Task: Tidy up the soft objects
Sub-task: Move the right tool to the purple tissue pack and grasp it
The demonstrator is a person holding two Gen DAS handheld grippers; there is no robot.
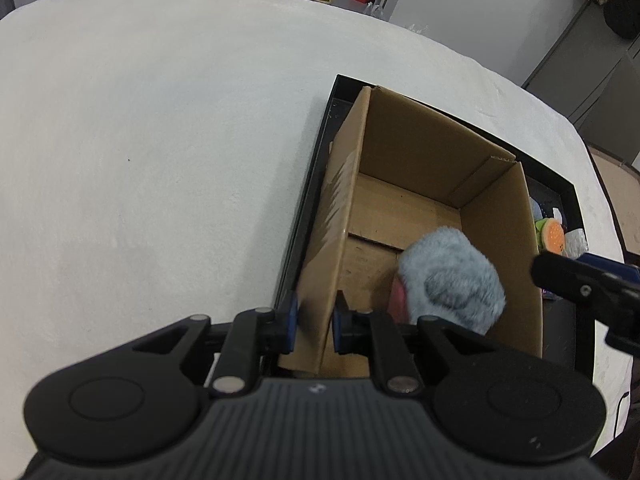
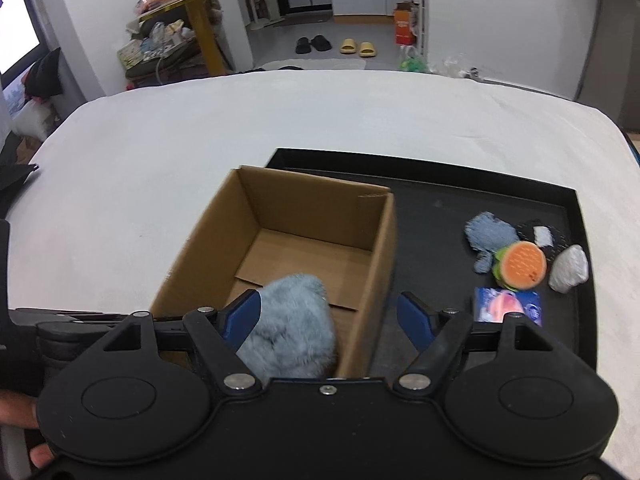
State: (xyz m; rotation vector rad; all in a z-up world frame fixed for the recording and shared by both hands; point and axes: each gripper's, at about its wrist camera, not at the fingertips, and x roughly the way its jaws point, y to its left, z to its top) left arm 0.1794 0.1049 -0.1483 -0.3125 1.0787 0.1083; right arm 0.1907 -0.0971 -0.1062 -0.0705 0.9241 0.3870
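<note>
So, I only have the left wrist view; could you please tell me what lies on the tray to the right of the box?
Observer: Five things lie on the black tray right of the cardboard box: a blue plush toy, an orange round toy, a silver lump, a black and white piece and a colourful packet.
Operator: Thank you. Is the right claw open?
Observer: Yes, the right claw is open, its jaws wide apart.
Operator: Does it hold the fluffy toy?
Observer: No. The fluffy toy lies in the box beside one finger, and the other finger is well clear of it.
</note>
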